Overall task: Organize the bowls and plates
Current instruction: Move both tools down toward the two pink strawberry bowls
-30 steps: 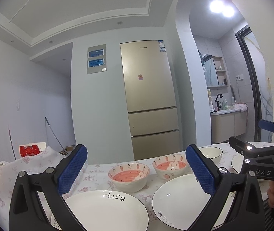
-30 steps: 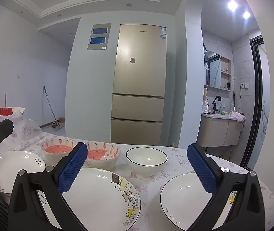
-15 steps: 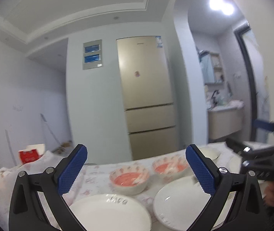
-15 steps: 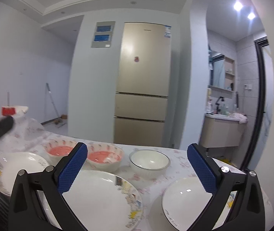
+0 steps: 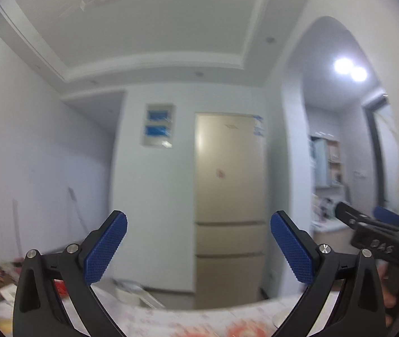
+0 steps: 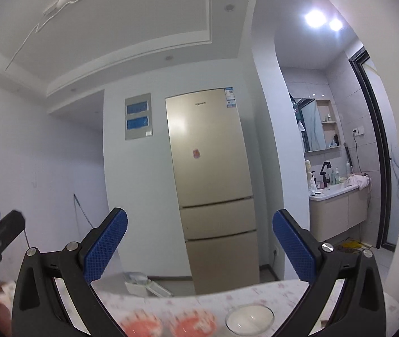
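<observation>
- "DAS" is read on the black body of the right gripper (image 5: 379,236) where it shows at the right edge of the left wrist view; other writing there is blurred.
- Small lettering at the top of the fridge (image 6: 210,168) door is seen in the right wrist view but is too small to read; a blue-white label sits at its top right corner, a red sticker mid-door.
- Left gripper (image 5: 198,248): fingers spread wide, nothing held betw. the blue pads (image 5: 105,248).
- Right gripper, own view: also spread wide, empty.
- Bowls: two pink bowls (image 6: 141,324) and a white bowl (image 6: 249,316) are seen at the bottom of the right wrist view, side by side on the patterned counter (image 6: 269,292), below the fingers.
- In the left wrist view only a blurred red-pink patch at the bottom edge is seen; plates can't be made out.
- Shown only by the right wrist view: bathroom vanity w/ black tap, mirror, shelf bottles, all sharp.
- Left wrist view is motion-blurred throughout.
</observation>
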{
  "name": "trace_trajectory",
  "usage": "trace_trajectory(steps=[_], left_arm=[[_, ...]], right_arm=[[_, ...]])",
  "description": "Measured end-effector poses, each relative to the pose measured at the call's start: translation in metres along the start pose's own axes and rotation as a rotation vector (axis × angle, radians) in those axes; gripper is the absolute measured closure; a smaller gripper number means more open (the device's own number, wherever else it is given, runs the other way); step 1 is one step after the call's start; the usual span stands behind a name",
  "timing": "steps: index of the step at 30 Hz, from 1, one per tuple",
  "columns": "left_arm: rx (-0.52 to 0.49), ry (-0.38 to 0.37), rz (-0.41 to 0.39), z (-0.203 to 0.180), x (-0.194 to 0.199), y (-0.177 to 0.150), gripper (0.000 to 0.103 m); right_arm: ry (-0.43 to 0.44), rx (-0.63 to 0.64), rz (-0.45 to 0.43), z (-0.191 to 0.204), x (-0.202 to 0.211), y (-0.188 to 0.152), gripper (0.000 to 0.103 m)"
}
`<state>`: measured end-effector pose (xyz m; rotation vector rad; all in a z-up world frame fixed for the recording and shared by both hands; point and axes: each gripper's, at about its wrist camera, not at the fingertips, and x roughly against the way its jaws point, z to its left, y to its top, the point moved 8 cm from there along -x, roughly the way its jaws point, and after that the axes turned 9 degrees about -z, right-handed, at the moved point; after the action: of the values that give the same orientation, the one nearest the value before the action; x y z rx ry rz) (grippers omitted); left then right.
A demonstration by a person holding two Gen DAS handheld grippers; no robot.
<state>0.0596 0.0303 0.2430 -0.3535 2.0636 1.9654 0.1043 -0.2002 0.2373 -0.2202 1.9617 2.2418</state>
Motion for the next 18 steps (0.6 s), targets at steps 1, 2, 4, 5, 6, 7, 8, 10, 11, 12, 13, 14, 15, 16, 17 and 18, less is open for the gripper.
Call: trace_trajectory(steps=[1,2,4,5,6,7,8,10,11,12,13,14,15,16,17,18], left_arm=[[0.007,0.008,-0.009,0.005,-0.005,0.006,0.000],[0.035,-0.009,0.000,0.010,-0.012,0.010,0.000],[0.125,-0.081,0.052,0.018,-0.030,0.018,0.000],[0.157,-0.086,0.066,0.024,-0.038,0.022,0.000],[0.171,-0.076,0.078,0.031,-0.047,0.025,0.000],[0.166,-0.062,0.082,0.036,-0.054,0.026,0.000],[0.139,-0.037,0.087,0.041,-0.063,0.025,0.000],[0.074,0.006,0.119,0.045,-0.077,0.015,0.000],[0.046,0.020,0.153,0.048,-0.085,0.005,0.000],[0.045,0.015,0.190,0.051,-0.092,-0.009,0.000],[0.053,0.006,0.219,0.053,-0.094,-0.022,0.000],[0.057,0.005,0.251,0.057,-0.096,-0.037,0.000],[0.049,0.011,0.285,0.060,-0.096,-0.055,0.000],[0.034,0.015,0.311,0.062,-0.096,-0.068,0.000],[0.012,0.022,0.343,0.064,-0.099,-0.083,0.000],[-0.015,0.045,0.381,0.068,-0.106,-0.098,0.000]], right_arm=[[0.025,0.014,0.034,0.007,-0.009,0.004,0.000],[0.049,0.033,0.066,0.015,-0.018,0.007,0.000],[0.043,0.059,0.083,0.026,-0.032,0.012,0.000],[0.032,0.063,0.082,0.030,-0.037,0.013,0.000],[0.026,0.060,0.084,0.034,-0.042,0.013,0.000],[0.030,0.053,0.089,0.037,-0.047,0.011,0.000],[0.047,0.045,0.100,0.042,-0.053,0.008,0.000],[0.084,0.020,0.129,0.051,-0.063,-0.003,0.000],[0.093,0.004,0.140,0.053,-0.066,-0.009,0.000],[0.098,-0.016,0.151,0.056,-0.069,-0.016,0.000],[0.099,-0.028,0.165,0.058,-0.072,-0.024,0.000],[0.102,-0.029,0.189,0.060,-0.078,-0.033,0.000],[0.107,-0.028,0.206,0.062,-0.079,-0.040,0.000],[0.112,-0.024,0.213,0.063,-0.080,-0.048,0.000],[0.110,-0.010,0.217,0.063,-0.082,-0.059,0.000],[0.099,0.008,0.223,0.062,-0.082,-0.068,0.000]])
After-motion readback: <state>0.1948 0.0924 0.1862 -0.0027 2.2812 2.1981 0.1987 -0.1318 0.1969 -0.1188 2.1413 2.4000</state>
